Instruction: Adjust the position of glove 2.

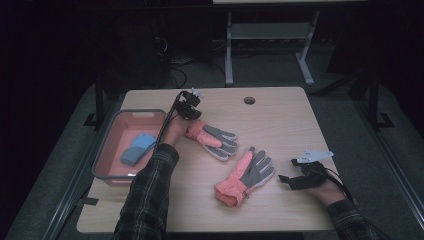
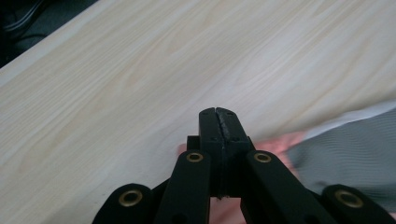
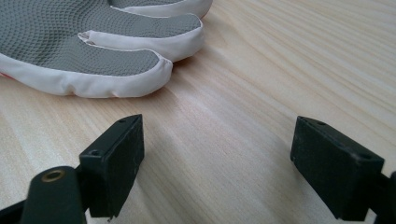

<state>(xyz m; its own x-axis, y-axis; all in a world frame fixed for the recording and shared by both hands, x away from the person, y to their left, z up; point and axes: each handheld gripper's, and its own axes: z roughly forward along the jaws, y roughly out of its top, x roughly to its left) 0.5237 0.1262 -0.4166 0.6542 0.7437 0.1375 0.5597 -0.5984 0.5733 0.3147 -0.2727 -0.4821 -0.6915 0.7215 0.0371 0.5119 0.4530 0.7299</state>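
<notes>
Left gripper (image 1: pixel 191 114): jaws fully closed, pads meeting at the cuff end of the far coral-and-grey glove (image 1: pixel 214 139); whether fabric is pinched is hard to make out, since its own view has the cuff hidden behind the jaws and the glove blurred. Right gripper (image 3: pixel 217 154): jaws wide apart, nothing between them, resting low on the wooden table (image 1: pixel 280 115) just beside the near glove (image 1: pixel 246 176), palm up. Pink basin (image 1: pixel 112 142) at left holds a blue glove (image 1: pixel 138 148), partly behind the plaid sleeve (image 1: pixel 150 190).
</notes>
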